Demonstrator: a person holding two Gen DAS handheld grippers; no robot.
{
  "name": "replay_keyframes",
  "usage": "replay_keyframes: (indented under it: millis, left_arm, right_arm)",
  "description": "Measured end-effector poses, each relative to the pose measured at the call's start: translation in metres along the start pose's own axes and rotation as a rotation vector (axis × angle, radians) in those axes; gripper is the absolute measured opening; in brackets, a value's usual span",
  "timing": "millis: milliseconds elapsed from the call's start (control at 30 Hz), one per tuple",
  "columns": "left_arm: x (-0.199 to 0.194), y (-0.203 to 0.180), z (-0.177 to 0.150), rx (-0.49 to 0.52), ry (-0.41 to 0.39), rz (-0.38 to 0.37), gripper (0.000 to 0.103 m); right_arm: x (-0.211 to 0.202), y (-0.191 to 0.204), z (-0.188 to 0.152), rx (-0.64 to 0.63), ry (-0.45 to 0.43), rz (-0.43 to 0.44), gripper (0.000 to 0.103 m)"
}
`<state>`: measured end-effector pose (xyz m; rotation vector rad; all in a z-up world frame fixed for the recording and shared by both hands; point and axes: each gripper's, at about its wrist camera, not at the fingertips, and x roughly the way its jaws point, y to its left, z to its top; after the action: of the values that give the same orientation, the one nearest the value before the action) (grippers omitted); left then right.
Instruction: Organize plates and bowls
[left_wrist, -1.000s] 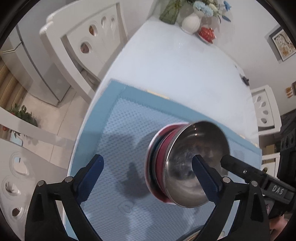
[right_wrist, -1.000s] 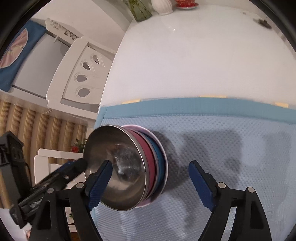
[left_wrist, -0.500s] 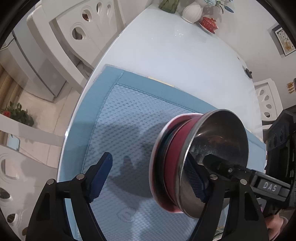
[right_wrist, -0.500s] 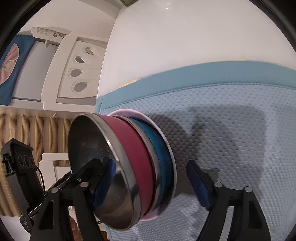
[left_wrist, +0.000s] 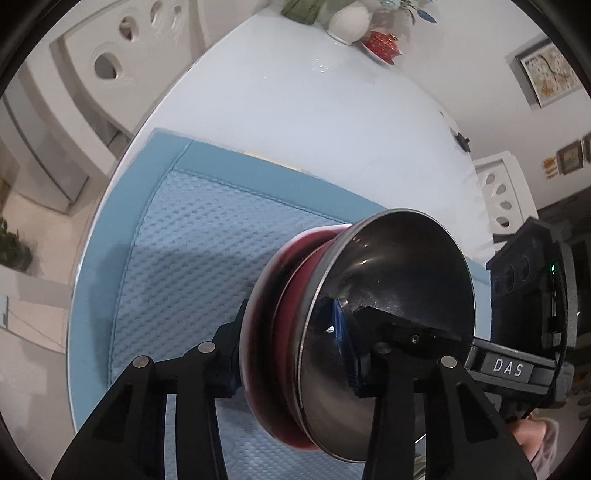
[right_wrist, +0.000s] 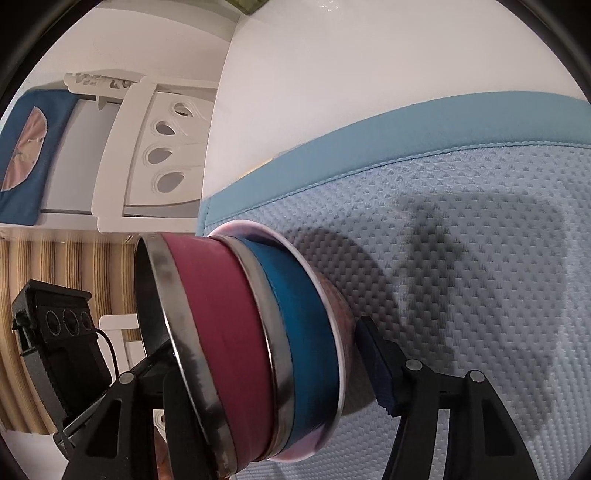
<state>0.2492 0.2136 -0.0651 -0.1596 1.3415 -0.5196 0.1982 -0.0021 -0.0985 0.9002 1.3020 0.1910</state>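
The left gripper is clamped across the nested stack, one finger inside the steel bowl, one behind the plate. In the right view, the stack's axis runs from 9 to 3 o'clock: red bowl, blue bowl, plate, mouths toward 9, over the mat. The right gripper likewise clasps the stack front and back.

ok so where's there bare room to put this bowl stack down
Free: the blue mat right of the bowl stack, up to its stitched border; and the white table between the mat's far edge and the vase. Crowded: the near left mat corner, where both grippers clamp the stack.
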Motion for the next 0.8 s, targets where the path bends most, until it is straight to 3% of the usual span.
replay_keyframes:
  millis: [267,800]
  left_arm:
    - [0.000,-0.008,0.001,0.026,0.001,0.019,0.038]
    - [-0.021,-0.016,-0.001,0.042,-0.032,0.026,0.037]
  right_arm:
    - [-0.001,0.011,0.001,-0.033,0.001,-0.046,0.060]
    - [-0.019,0.021,-0.004,-0.023,-0.035,-0.031,0.057]
